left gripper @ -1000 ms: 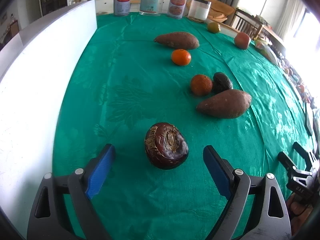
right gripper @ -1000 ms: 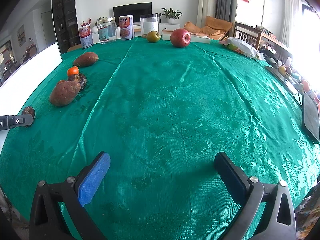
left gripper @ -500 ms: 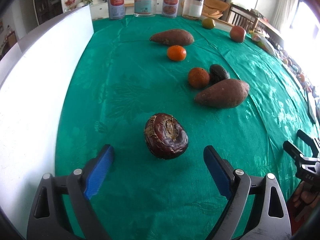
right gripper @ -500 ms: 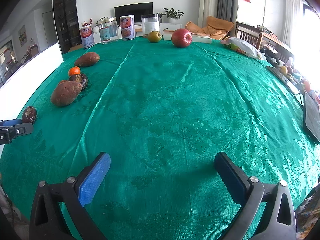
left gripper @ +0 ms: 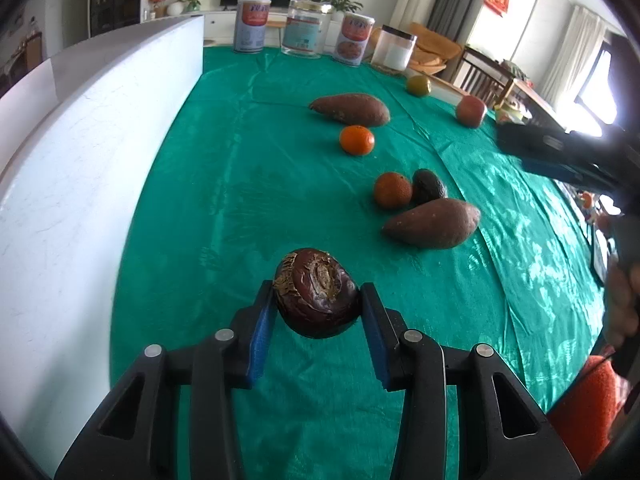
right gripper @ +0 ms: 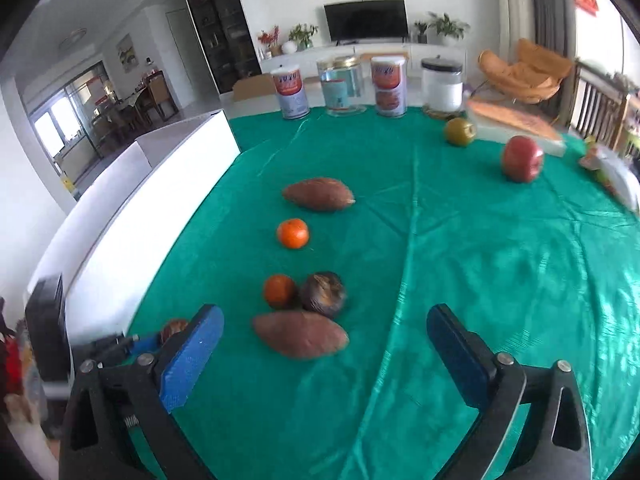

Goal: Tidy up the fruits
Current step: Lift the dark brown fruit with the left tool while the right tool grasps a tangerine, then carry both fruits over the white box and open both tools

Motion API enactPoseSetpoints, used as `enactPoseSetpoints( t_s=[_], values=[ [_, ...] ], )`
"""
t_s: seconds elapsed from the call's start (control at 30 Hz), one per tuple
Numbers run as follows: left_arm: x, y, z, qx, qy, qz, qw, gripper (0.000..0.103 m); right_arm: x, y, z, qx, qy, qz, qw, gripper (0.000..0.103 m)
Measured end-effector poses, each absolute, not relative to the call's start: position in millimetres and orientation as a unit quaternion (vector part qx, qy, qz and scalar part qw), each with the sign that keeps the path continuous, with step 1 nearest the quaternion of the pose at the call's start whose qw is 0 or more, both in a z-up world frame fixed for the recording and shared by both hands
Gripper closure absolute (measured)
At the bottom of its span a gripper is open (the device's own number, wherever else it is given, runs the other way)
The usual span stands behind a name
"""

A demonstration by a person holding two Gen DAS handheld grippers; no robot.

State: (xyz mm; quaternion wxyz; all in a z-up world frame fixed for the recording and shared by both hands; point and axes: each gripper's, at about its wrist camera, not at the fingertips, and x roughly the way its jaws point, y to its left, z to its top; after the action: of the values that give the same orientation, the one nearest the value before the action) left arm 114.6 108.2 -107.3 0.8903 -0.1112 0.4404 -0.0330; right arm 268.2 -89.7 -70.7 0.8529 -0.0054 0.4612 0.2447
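My left gripper (left gripper: 318, 312) is shut on a dark brown wrinkled fruit (left gripper: 316, 292) just above the green tablecloth (left gripper: 240, 168). Beyond it lie a sweet potato (left gripper: 434, 226), an orange (left gripper: 392, 190), a dark avocado-like fruit (left gripper: 430, 186), a tangerine (left gripper: 357, 140) and a second sweet potato (left gripper: 350, 109). My right gripper (right gripper: 326, 346) is open and empty, above the near sweet potato (right gripper: 300, 334), with the orange (right gripper: 279, 290) and dark fruit (right gripper: 324, 294) behind it. A red apple (right gripper: 522, 158) and a green fruit (right gripper: 459, 131) sit farther back.
A white board (left gripper: 80, 168) runs along the table's left edge. Two cans (right gripper: 291, 94) and two jars (right gripper: 443, 86) stand at the far edge. A flat box (right gripper: 516, 124) lies at the back right. The left gripper shows at the lower left of the right wrist view (right gripper: 128, 346).
My left gripper has closed on the dark brown fruit. My right gripper has swung left and forward, over the group of fruits.
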Motion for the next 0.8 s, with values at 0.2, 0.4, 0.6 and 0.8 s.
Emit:
enactPoseSetpoints(
  t_s=[0.2,0.4,0.6,0.8],
  values=[
    [94.8,121.9,-85.9,-0.134,0.434,-0.038,0.89,0.06,344.3,-20.3,-110.6,0.002,0.535,0.243,0.809,0.05],
    [85.1,124.6,-68.3,-0.139,0.426,-0.044,0.893,0.06,371.1,9.7,-146.5,-0.028,0.579,0.205,0.789,0.055],
    [67.0,136.6,-35.5,-0.151,0.4,-0.061,0.902,0.06,353.0,0.3,-118.8,-0.007,0.539,0.22,0.813,0.072],
    [43.7,182.1,8.0,-0.205,0.374,-0.071,0.902,0.06,296.8,10.8,-55.2,0.039,0.491,0.314,0.812,0.072]
  ],
)
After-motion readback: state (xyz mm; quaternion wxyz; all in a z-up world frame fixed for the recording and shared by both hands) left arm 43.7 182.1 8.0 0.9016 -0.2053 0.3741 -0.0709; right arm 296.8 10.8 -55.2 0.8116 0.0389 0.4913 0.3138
